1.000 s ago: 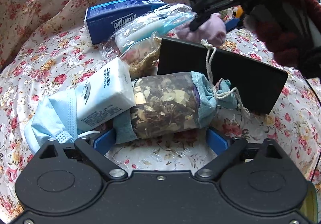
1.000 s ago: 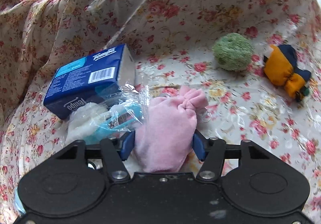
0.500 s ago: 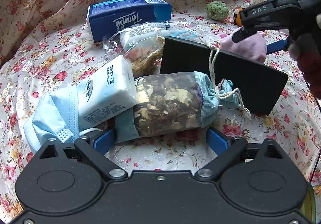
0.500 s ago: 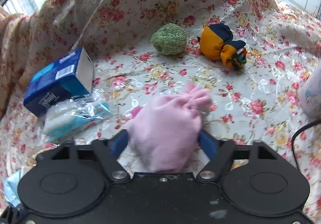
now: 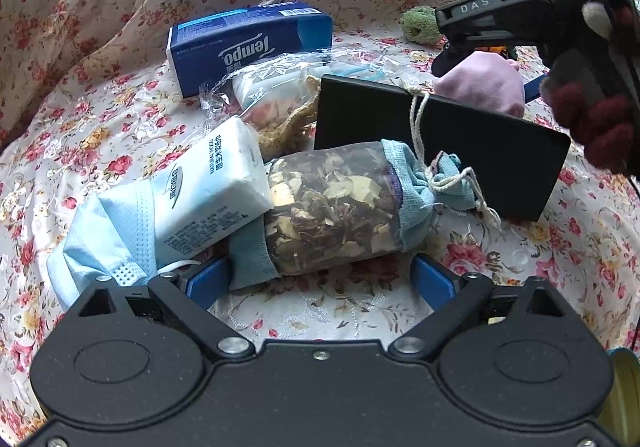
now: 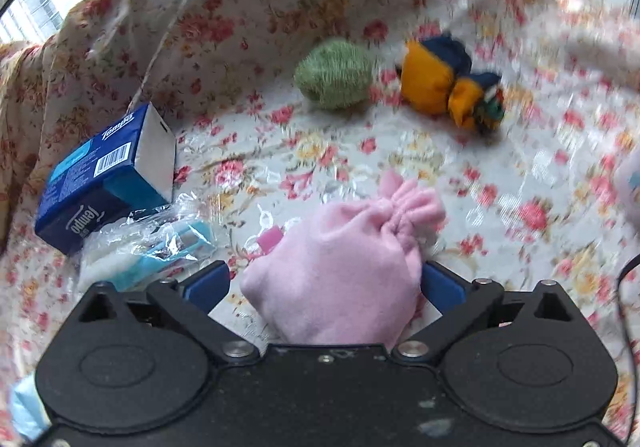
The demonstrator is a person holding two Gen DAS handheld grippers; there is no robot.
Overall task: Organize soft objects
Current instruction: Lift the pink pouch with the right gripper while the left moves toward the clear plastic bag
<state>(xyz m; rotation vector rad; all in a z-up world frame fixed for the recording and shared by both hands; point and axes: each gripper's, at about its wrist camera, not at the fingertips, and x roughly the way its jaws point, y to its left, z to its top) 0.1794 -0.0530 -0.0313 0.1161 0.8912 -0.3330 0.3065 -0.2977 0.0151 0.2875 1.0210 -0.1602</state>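
The right gripper [image 6: 324, 283] has just been spreading its jaws, and the soft pink drawstring pouch [image 6: 340, 271] now lies between its blue fingers [image 6: 208, 283] on the floral tablecloth [image 6: 500, 175], a gap showing on the left side while the right pad sits just beside the fabric. Taking that pouch as the landmark: beyond it rest a fuzzy green ball [image 6: 334, 73] and an orange-and-navy cloth toy [image 6: 448, 85], near each other. Left of the pouch lie a crinkled clear plastic packet with white and blue contents [image 6: 148, 251] and, behind that, a dark blue Tempo tissue box [image 6: 106, 183]. In the left wrist view the pouch [image 5: 480, 87] sits just behind a flat black rectangular case [image 5: 460, 139]. The left gripper [image 5: 320, 279] stands wide apart, gripping nothing, just short of a mesh sachet of dried leaves with a blue cloth neck [image 5: 336, 211]. Touching that sachet's left end lie a white tissue pack [image 5: 208, 183] and a light blue face mask [image 5: 104, 239].
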